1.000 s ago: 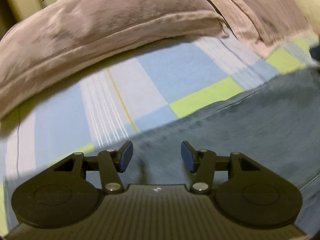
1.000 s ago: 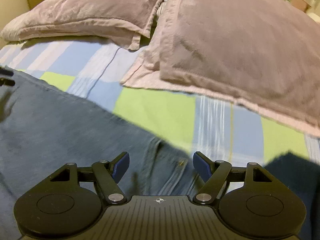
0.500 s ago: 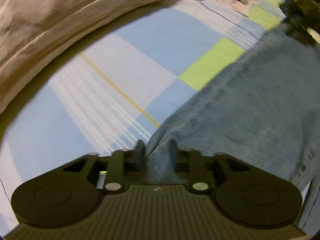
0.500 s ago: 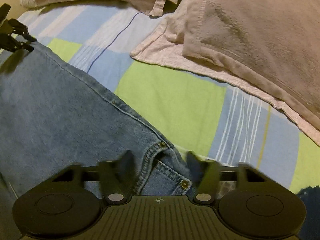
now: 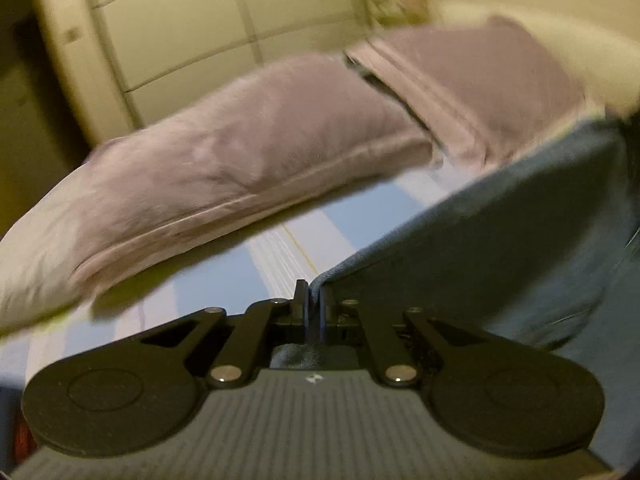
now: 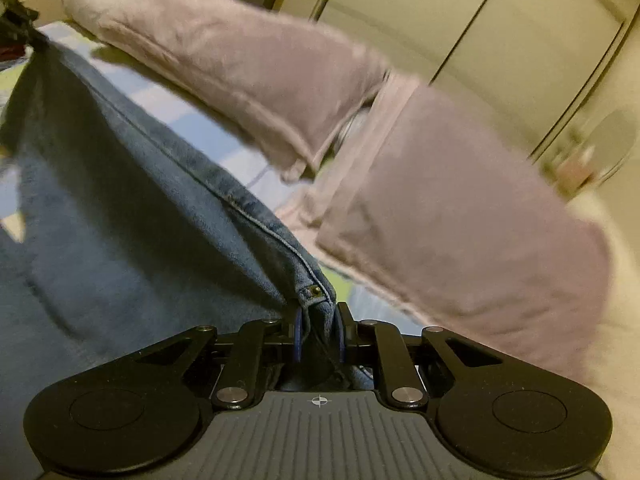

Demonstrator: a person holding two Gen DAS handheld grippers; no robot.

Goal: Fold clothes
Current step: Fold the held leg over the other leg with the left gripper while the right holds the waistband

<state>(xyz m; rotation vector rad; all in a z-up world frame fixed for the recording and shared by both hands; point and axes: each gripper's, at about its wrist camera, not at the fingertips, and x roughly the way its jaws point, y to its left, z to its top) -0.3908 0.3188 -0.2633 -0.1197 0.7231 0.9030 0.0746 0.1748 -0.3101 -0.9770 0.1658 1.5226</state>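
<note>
The left gripper (image 5: 312, 300) is pinching a corner of the blue jeans (image 5: 500, 248), its two fingers squeezed tight together with thin cloth between them. The right gripper (image 6: 318, 326) is closing its fingers on a thicker bunch of the jeans (image 6: 120, 208), right by a small metal stud (image 6: 316, 290) near the seam. The jeans are hanging stretched between the two grippers, lifted up off the bed. In the right wrist view the left gripper (image 6: 16, 20) is showing far off at the top left, holding the other end of the cloth. Under the jeans the checked bedsheet (image 5: 224, 276) is lying flat. Behind it two pinkish pillows (image 5: 240, 152) are sitting side by side. Farther back, pale cupboard doors (image 5: 192, 24) are standing.
</note>
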